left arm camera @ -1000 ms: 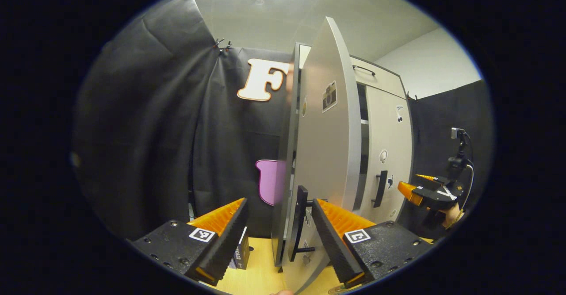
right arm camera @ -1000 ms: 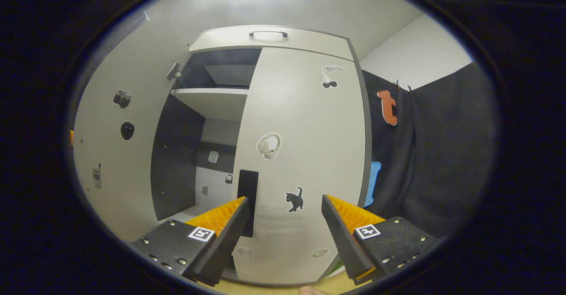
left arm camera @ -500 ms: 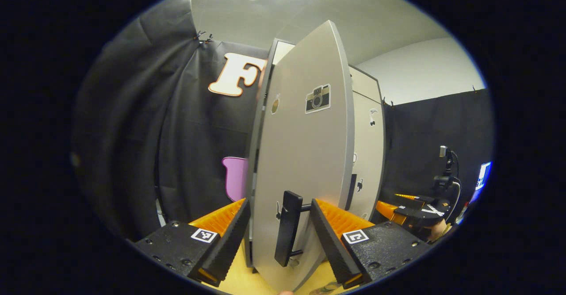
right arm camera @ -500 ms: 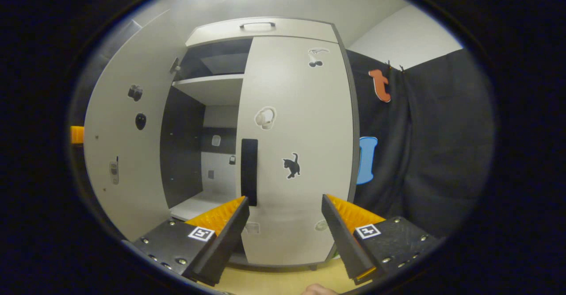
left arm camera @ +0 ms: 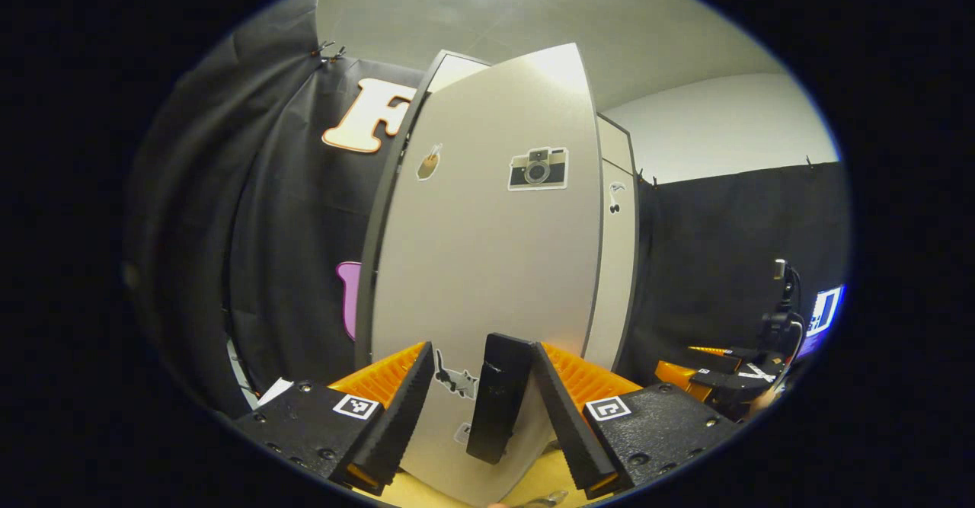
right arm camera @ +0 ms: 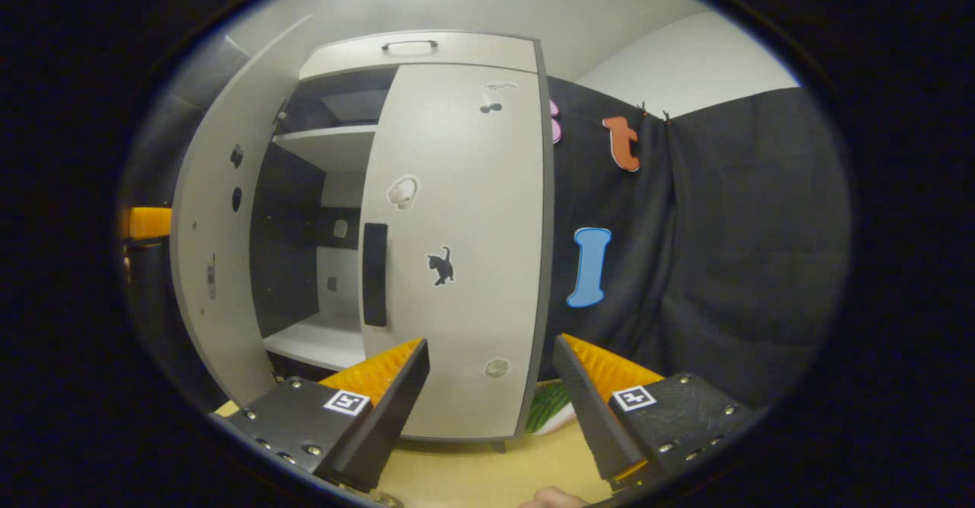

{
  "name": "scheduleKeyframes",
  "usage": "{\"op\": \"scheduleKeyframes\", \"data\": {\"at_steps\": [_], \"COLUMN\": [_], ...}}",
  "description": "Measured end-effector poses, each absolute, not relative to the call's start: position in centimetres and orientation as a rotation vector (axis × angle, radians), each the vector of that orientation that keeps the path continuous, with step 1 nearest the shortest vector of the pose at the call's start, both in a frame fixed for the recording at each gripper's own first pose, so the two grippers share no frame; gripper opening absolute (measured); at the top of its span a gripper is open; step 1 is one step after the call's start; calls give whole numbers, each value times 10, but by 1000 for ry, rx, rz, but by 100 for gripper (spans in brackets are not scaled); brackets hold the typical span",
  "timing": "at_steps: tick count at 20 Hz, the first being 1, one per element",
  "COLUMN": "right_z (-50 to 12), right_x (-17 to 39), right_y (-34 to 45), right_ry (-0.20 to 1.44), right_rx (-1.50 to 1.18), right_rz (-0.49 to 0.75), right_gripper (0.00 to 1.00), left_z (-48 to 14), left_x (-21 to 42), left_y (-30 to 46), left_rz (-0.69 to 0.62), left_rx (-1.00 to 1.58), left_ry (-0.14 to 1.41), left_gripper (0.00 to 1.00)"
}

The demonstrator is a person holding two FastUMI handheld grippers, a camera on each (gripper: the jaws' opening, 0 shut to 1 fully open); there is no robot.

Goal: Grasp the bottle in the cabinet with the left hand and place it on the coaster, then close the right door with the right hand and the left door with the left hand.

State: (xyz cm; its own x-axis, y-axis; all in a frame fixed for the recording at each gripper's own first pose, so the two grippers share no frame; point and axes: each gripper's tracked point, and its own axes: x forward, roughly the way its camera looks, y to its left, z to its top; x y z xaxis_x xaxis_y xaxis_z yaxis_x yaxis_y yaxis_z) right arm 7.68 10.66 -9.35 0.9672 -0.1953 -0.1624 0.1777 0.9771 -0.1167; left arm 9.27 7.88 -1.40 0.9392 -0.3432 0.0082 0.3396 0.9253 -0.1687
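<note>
My left gripper (left arm camera: 481, 401) is spread wide, its orange-ribbed fingers (left arm camera: 381, 375) set to either side of the black handle (left arm camera: 497, 397) of the left door (left arm camera: 487, 264); the handle stands upright between them, close against the inner face of my right-hand finger, though I cannot tell whether that finger really touches it, and the other finger is clear of it. Straight ahead of this gripper the door's pale face bears a camera sticker (left arm camera: 538, 168) high up and a small cat sticker (left arm camera: 455, 378) low, just beside my left-hand finger. Past the door's far edge is a narrow strip of the right door (left arm camera: 615, 264). Low and off to the right, near the yellow tabletop (left arm camera: 548, 477), sits my other gripper, well apart. My right gripper (right arm camera: 491, 386) is also wide apart and holds nothing. Ahead of it the right door (right arm camera: 457, 249) lies flush against the cabinet (right arm camera: 415, 47), its black handle (right arm camera: 374, 274) up and to the left of my fingers, a cat sticker (right arm camera: 439, 266) beside it. Further left the cabinet's inside (right arm camera: 305, 264) is dark, with a white shelf (right arm camera: 324, 340) at the bottom, and the left door (right arm camera: 209, 264) stands ajar beyond it. Something green (right arm camera: 550, 407) lies on the table just behind the cabinet's right corner.
</note>
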Motion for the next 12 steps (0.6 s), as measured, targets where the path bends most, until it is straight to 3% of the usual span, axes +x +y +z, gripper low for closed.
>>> {"op": "scheduleKeyframes", "data": {"at_steps": [4, 5, 12], "right_z": [-89, -87, -78], "right_x": [62, 57, 39], "right_y": [78, 70, 29], "right_ry": [174, 173, 169], "right_rx": [-116, -116, -122], "right_rz": [-238, -250, -331], "right_gripper": [97, 97, 97], "left_z": [-19, -22, -26], "left_x": [113, 120, 152], "left_y": [60, 51, 23], "left_rz": [-352, -366, -394], "left_rx": [-127, -130, -82], "left_ry": [20, 24, 24], "left_gripper": [84, 89, 89]}}
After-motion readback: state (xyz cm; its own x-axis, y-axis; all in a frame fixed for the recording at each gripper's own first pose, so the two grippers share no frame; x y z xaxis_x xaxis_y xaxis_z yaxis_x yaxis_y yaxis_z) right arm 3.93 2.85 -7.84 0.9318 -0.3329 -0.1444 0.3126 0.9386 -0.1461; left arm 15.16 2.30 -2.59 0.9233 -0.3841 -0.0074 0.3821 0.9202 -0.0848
